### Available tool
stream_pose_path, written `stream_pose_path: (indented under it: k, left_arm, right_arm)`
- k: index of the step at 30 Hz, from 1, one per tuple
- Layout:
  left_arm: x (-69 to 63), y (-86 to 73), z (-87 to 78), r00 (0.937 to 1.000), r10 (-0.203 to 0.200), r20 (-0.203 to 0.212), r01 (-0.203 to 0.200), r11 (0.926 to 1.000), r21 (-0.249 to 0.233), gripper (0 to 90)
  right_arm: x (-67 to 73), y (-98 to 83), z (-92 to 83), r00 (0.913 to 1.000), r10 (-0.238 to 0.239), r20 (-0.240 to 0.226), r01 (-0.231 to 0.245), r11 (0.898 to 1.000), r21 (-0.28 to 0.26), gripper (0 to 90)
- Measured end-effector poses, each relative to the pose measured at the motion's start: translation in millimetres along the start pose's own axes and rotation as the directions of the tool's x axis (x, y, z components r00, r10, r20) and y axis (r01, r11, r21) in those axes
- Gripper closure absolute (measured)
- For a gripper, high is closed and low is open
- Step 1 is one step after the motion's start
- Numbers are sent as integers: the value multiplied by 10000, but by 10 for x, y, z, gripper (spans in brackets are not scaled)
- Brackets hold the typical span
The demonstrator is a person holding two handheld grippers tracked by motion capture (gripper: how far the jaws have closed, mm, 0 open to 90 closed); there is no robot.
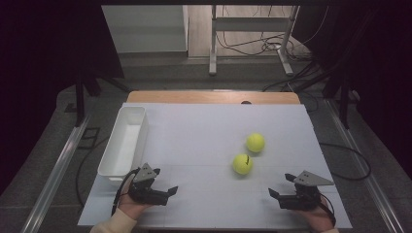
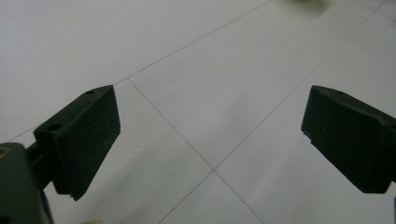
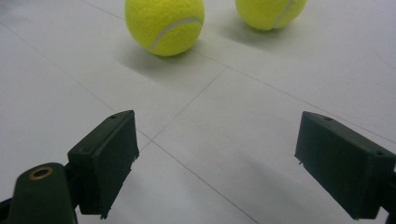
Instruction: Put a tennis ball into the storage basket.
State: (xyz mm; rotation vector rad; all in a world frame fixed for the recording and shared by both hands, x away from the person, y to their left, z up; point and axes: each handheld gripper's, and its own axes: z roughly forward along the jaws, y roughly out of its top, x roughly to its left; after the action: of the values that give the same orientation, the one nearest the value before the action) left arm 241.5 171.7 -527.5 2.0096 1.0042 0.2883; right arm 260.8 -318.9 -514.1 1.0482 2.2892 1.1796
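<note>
Both tongs gape (empty) — two tennis balls ahead.

My right hand-held gripper has bare worktop between its spread jaws and the near tennis ball; nothing blocks that line. The far tennis ball sits just behind and to the right of the near one, apart from it but tight for a jaw. My left hand-held gripper, jaws wide, faces open sheet. The white bin walls off the left edge, close to my left hand.
</note>
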Motion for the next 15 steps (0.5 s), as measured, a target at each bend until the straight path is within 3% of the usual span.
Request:
stream_pose_path:
  k: [10, 15]
  left_arm:
    - [-6, 30, -2, 9999, -144, 37, 143, 9999, 54, 57]
    - [-53, 65, 23, 9999, 15, 109, -17, 9999, 151, 56]
  right_arm:
    - [12, -1, -2, 9999, -140, -6, 140, 9999, 33, 136]
    - [21, 1, -7, 9999, -161, -41, 161, 9999, 1, 136]
